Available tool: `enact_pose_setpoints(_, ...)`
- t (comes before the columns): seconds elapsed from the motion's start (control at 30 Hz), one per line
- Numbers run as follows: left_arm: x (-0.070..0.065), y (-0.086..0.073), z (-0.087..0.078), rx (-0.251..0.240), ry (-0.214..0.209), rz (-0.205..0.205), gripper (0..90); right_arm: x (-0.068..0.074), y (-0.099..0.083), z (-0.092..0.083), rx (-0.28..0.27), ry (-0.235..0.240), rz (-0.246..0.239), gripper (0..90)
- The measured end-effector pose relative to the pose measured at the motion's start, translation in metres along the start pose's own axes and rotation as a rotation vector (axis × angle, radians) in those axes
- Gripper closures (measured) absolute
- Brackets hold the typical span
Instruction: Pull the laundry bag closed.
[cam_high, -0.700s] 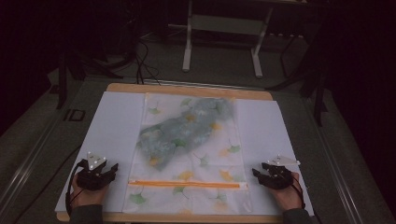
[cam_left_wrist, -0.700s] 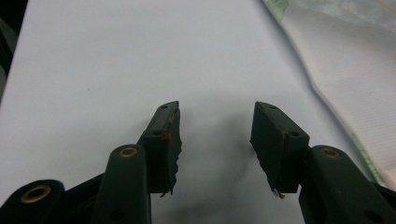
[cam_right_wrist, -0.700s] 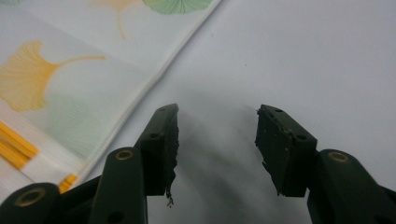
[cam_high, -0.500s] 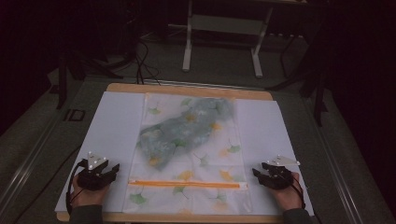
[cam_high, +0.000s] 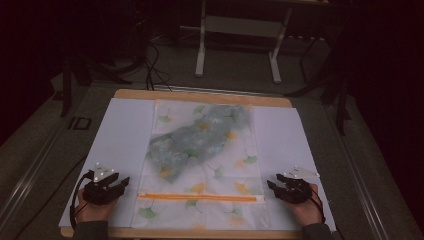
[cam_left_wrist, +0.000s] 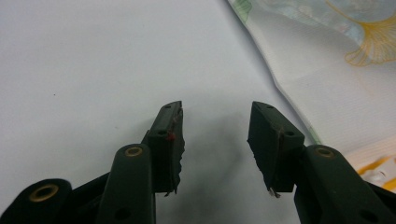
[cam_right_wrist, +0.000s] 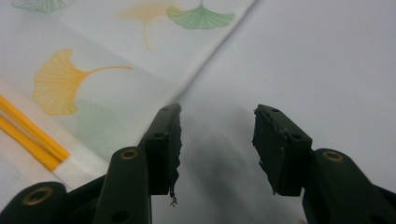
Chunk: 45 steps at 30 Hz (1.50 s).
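White sheeting covers the surface (cam_high: 120, 135). Left tongs (cam_high: 120, 184), lower left, gape wide, holding nothing; right tongs (cam_high: 272, 187), lower right, likewise. Between them lies the translucent leaf-printed zip bag with orange seal (cam_high: 200, 197), containing a grey-green garment (cam_high: 200, 137).

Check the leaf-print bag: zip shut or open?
Looks shut: on the leaf-print bag, the orange zip strip runs straight and flat from edge to edge, with no gap. Seal itself too small to confirm.

Contents veiled, edges cropped

The grey-green item (cam_high: 200, 137) inside the leaf-printed zip bag (cam_high: 235, 172) is blurred by the film and cannot be identified; the bag is cut off in both gripper views.
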<state>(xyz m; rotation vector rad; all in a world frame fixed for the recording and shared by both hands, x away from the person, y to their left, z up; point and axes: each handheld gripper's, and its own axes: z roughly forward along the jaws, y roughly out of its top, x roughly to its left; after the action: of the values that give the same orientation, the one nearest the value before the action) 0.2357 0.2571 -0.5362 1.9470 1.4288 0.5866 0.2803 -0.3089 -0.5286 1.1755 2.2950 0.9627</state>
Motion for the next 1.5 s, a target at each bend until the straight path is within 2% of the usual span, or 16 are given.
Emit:
enact_pose_setpoints(0.23,0.0,-0.001,-0.007,-0.014,-0.012,-0.013,55.3,0.009,0.004,-0.001,-0.014,0.029,-0.04,54.3)
enact_pose_setpoints(0.33,0.0,0.0,-0.008,-0.016,-0.013,-0.009,55.3,0.01,0.005,-0.001,-0.023,0.057,-0.035,54.2)
enact_pose_setpoints(0.57,-0.003,0.0,-0.006,-0.004,-0.025,0.016,56.6,0.015,0.011,0.003,-0.035,0.102,-0.067,53.6)
enact_pose_setpoints(0.83,-0.002,0.0,-0.006,-0.007,-0.033,0.012,56.5,0.035,0.022,0.014,-0.024,0.149,-0.153,53.6)
enact_pose_setpoints(1.07,-0.002,0.0,-0.007,-0.003,-0.041,0.016,57.2,0.05,0.03,0.021,-0.03,0.185,-0.189,53.8)
enact_pose_setpoints(1.1,-0.002,0.001,-0.007,-0.003,-0.043,0.019,57.1,0.056,0.033,0.024,-0.028,0.189,-0.208,54.2)
enact_pose_setpoints(1.13,-0.002,0.001,-0.007,-0.003,-0.043,0.019,57.2,0.056,0.033,0.024,-0.028,0.189,-0.208,54.2)
enact_pose_setpoints(1.3,-0.002,0.001,-0.006,0.001,-0.05,0.018,57.1,0.073,0.04,0.032,-0.019,0.223,-0.247,54.1)
enact_pose_setpoints(1.5,-0.002,0.001,-0.006,-0.002,-0.059,0.014,57.1,0.085,0.046,0.038,-0.016,0.251,-0.27,54.0)
